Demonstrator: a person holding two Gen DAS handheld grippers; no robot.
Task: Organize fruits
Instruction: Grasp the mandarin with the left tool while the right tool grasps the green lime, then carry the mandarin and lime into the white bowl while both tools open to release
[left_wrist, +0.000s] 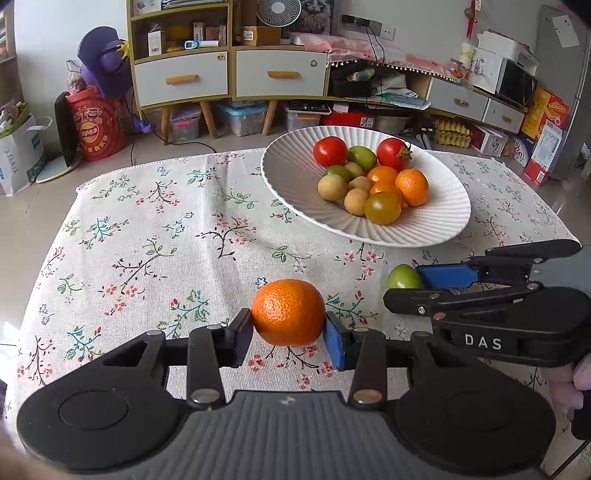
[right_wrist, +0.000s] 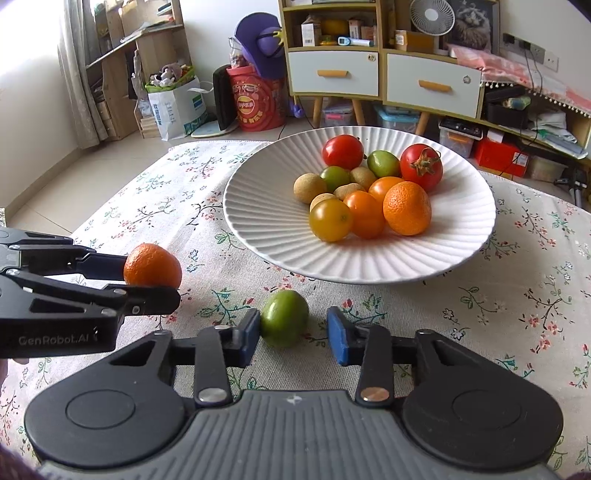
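Observation:
In the left wrist view my left gripper (left_wrist: 288, 332) is shut on an orange tangerine (left_wrist: 288, 312), held just above the floral tablecloth (left_wrist: 147, 240). The right wrist view shows that tangerine (right_wrist: 152, 264) at the left, in the left gripper (right_wrist: 151, 280). A small green fruit (right_wrist: 284, 318) lies on the cloth between the pads of my right gripper (right_wrist: 295, 332). The left pad touches it and a gap shows at the right pad (right_wrist: 338, 341), so the jaws stand open. A white ribbed plate (right_wrist: 369, 258) beyond holds red tomatoes, tangerines, green fruits and several small tan fruits.
The plate (left_wrist: 424, 225) sits at the far right of the table in the left wrist view, close behind the right gripper (left_wrist: 404, 288). Bare tablecloth stretches to the left. Cabinets, boxes and a red bucket (left_wrist: 98, 125) stand on the floor past the table's far edge.

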